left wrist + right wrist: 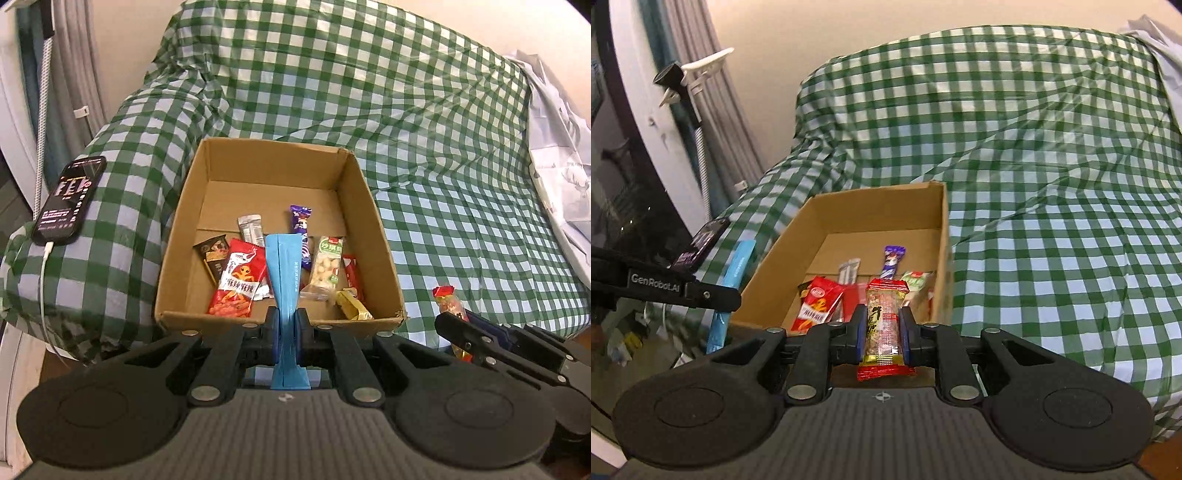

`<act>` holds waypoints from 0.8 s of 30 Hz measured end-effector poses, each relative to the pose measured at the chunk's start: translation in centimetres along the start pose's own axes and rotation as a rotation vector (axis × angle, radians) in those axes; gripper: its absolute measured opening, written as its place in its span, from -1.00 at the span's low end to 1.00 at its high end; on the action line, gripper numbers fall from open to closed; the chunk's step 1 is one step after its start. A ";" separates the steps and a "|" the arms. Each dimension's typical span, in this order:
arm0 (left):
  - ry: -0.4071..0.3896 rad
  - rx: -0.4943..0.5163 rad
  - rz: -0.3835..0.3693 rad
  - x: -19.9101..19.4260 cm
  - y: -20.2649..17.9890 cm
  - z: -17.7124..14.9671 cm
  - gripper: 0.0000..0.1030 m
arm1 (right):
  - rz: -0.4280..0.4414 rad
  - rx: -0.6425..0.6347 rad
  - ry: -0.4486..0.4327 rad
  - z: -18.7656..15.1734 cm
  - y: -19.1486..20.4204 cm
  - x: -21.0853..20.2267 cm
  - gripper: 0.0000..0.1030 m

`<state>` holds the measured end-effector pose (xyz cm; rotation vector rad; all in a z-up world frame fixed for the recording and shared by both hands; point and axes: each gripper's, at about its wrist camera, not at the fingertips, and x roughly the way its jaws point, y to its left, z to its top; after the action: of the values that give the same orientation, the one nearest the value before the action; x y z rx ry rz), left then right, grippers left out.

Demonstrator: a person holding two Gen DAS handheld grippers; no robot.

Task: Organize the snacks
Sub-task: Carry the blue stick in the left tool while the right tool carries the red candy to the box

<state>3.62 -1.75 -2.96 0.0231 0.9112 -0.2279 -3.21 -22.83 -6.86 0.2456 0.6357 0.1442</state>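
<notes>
A cardboard box (364, 206) sits on the cloth-covered sofa (443, 147), with snack packets in its near half. A phone (70, 199) lies on the sofa arm to the box's left. The left claw (287, 328) pinches a flat packet (284, 273) over the box's near wall; the right claw (882, 328), further right, grips a nut bar (884, 317).

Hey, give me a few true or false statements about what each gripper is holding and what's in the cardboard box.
1. The left gripper is shut on a blue packet. True.
2. The right gripper is open and holds nothing. False: it is shut on a red-ended nougat bar.
3. The cardboard box holds no snacks. False: several lie inside, including a purple wrapper.
4. A phone lies on the checked cloth left of the box. True.
</notes>
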 end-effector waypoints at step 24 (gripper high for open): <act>0.083 0.010 0.054 3.8 2.0 1.9 -0.84 | -0.017 -0.052 0.081 1.1 1.6 3.5 -0.63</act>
<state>7.75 -0.75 -4.97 0.0670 0.9911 -0.1825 0.08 -20.76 -7.57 0.1847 0.7139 0.1546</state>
